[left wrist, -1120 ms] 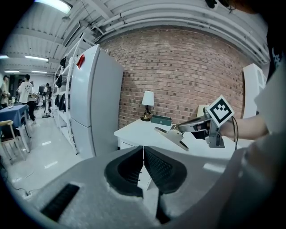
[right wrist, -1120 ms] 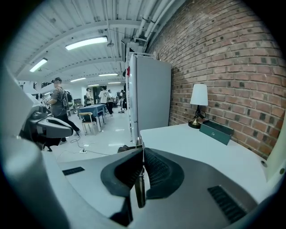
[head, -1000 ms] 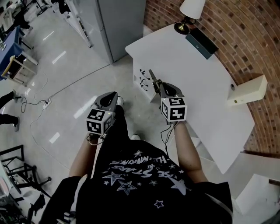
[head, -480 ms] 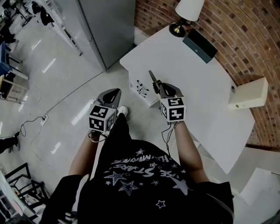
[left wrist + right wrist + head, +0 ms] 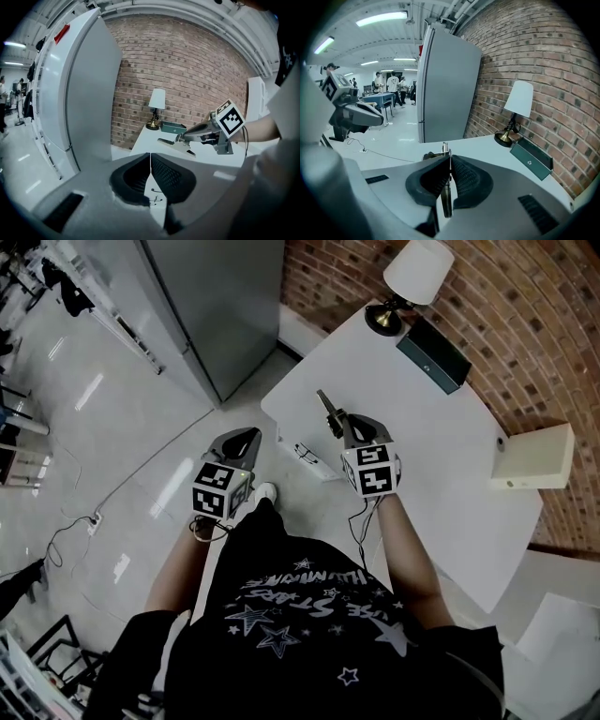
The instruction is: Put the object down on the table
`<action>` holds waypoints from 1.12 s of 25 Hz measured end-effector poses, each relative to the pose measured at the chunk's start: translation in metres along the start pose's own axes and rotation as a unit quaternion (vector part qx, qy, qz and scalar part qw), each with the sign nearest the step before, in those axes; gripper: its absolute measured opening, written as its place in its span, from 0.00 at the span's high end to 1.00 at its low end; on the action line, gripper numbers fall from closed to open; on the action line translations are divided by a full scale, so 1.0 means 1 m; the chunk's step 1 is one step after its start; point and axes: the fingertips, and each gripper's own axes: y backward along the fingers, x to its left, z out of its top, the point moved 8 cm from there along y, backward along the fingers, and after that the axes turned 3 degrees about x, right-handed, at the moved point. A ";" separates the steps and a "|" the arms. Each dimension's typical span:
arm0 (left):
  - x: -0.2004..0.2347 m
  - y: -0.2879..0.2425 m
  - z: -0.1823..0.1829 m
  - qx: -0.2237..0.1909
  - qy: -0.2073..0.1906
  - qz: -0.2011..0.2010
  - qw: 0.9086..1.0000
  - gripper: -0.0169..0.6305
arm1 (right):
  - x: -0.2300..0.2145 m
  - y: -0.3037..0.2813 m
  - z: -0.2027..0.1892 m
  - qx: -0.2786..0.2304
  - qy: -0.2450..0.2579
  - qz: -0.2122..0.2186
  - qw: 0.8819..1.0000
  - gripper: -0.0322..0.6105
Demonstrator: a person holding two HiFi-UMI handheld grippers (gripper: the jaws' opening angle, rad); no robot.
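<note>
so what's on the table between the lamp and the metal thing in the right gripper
Nothing: the head view shows only bare white table between the metal object held in the right gripper and the lamp.

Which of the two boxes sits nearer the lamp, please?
The dark green box, right beside the white-shaded brass lamp; the cream box stands well away.

No text fully legible: white lettering among stars on the person's black shirt sits upside down and blurred, red tag atop the grey cabinet and emblem on the green box too small.
</note>
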 end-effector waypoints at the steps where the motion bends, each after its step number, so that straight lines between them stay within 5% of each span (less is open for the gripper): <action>1: 0.008 -0.005 0.004 0.002 -0.002 -0.004 1.000 0.94 | 0.000 -0.009 0.005 0.003 0.006 -0.002 1.000 0.93; 14: 0.085 -0.052 0.027 0.024 -0.011 -0.045 0.999 0.94 | 0.006 -0.093 0.045 0.048 0.135 -0.034 0.989 0.93; 28: 0.116 -0.075 0.032 0.032 -0.011 -0.060 0.998 0.94 | 0.015 -0.144 0.038 0.054 0.249 -0.082 0.963 0.93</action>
